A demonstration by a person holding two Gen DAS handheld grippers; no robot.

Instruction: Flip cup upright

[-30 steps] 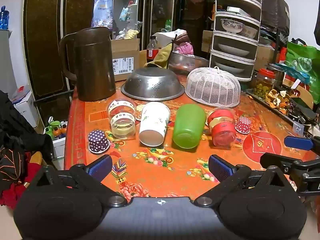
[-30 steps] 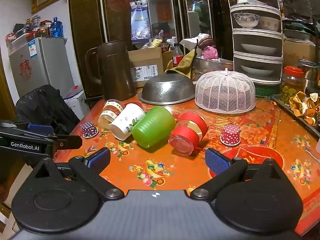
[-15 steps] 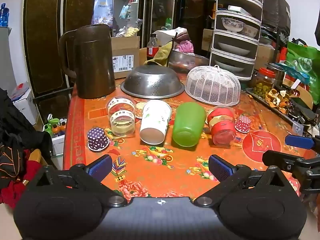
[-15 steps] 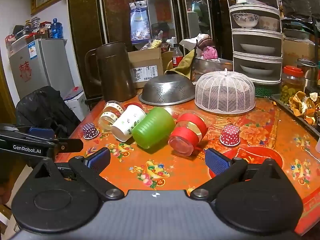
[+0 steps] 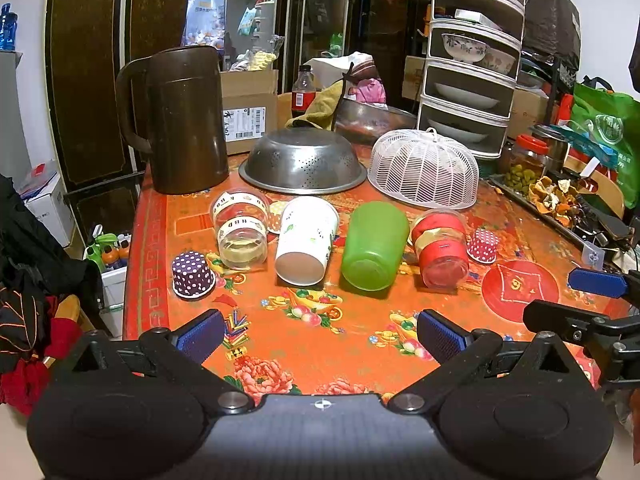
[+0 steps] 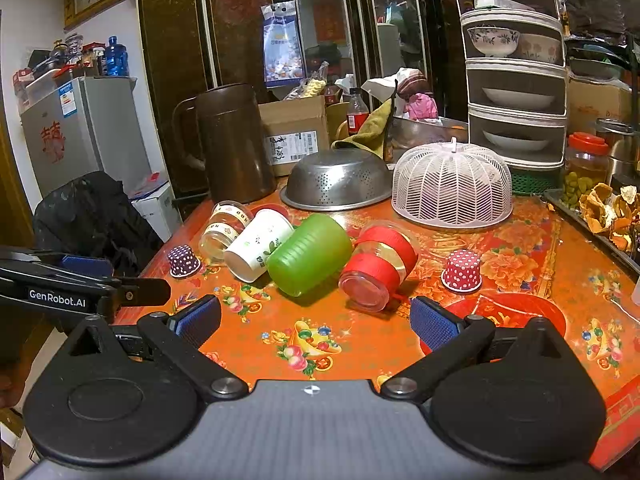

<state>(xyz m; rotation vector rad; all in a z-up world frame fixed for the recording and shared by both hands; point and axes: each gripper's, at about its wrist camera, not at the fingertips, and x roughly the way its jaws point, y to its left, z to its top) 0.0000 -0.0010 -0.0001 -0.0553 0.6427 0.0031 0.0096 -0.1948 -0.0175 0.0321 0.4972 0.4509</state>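
Observation:
Several cups lie on their sides in a row on the orange table (image 5: 360, 340): a clear cup (image 5: 240, 230), a white paper cup (image 5: 306, 246), a green cup (image 5: 374, 246) and a red-banded clear cup (image 5: 440, 248). They show again in the right wrist view: clear cup (image 6: 222, 226), white cup (image 6: 258, 244), green cup (image 6: 310, 254), red-banded cup (image 6: 380, 266). My left gripper (image 5: 320, 334) is open and empty, short of the row. My right gripper (image 6: 314, 324) is open and empty, near the red-banded cup.
Two dotted paper cups stand upside down at the row's ends (image 5: 190, 276) (image 5: 483, 245). Behind are a brown jug (image 5: 180, 120), an upturned steel colander (image 5: 304, 160), a white mesh cover (image 5: 426, 168) and a dish rack (image 5: 472, 68). A tray of peels (image 6: 608, 208) lies right.
Both grippers have shifted very slightly; the cups have not moved and both grippers stay open.

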